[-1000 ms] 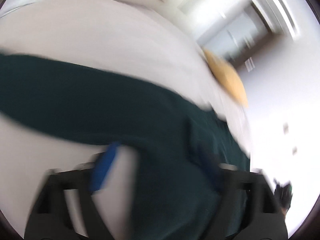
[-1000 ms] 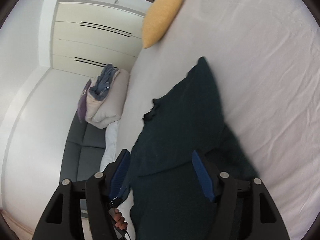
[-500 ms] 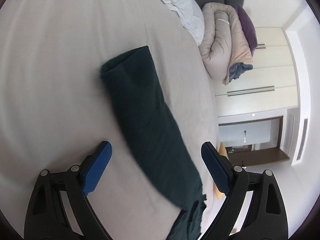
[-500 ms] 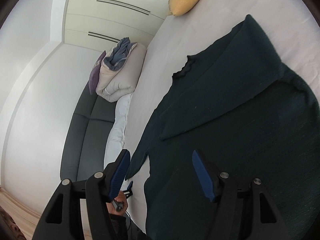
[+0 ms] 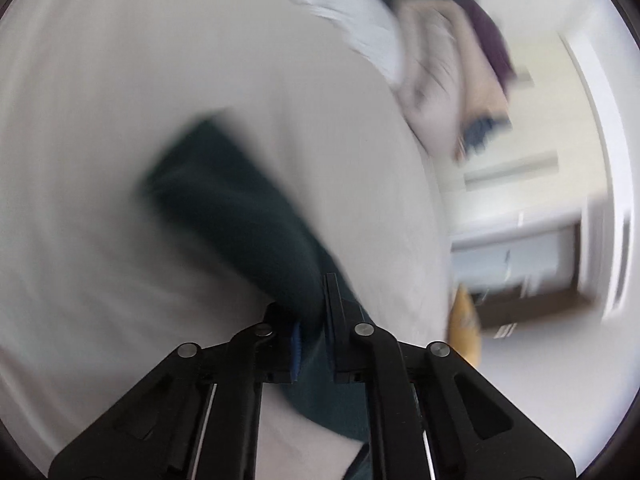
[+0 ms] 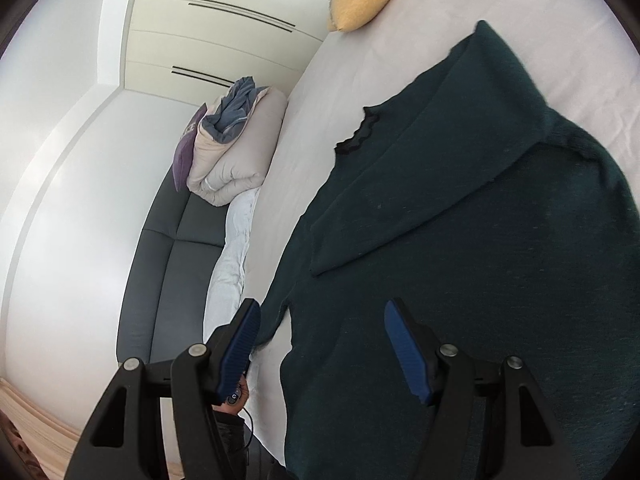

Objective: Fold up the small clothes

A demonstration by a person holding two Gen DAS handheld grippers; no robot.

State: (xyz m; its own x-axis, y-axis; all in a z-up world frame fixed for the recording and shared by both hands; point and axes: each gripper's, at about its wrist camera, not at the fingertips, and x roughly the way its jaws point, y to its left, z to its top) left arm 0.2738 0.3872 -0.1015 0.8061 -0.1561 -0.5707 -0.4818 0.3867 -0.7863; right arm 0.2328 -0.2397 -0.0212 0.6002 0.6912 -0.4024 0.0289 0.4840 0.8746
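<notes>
One dark green garment (image 6: 460, 240), two grippers, left gripper (image 5: 312, 320) clamping it

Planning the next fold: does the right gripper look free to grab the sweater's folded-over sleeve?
Probably yes. The right gripper is open above the dark green sweater, and nothing lies on the folded sleeve. The left gripper is shut on sweater fabric.

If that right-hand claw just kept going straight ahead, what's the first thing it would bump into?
Most likely the dark green garment spread on the bed. The right gripper is open, with the cloth lying directly ahead between its fingers; how far is hard to judge.
</notes>
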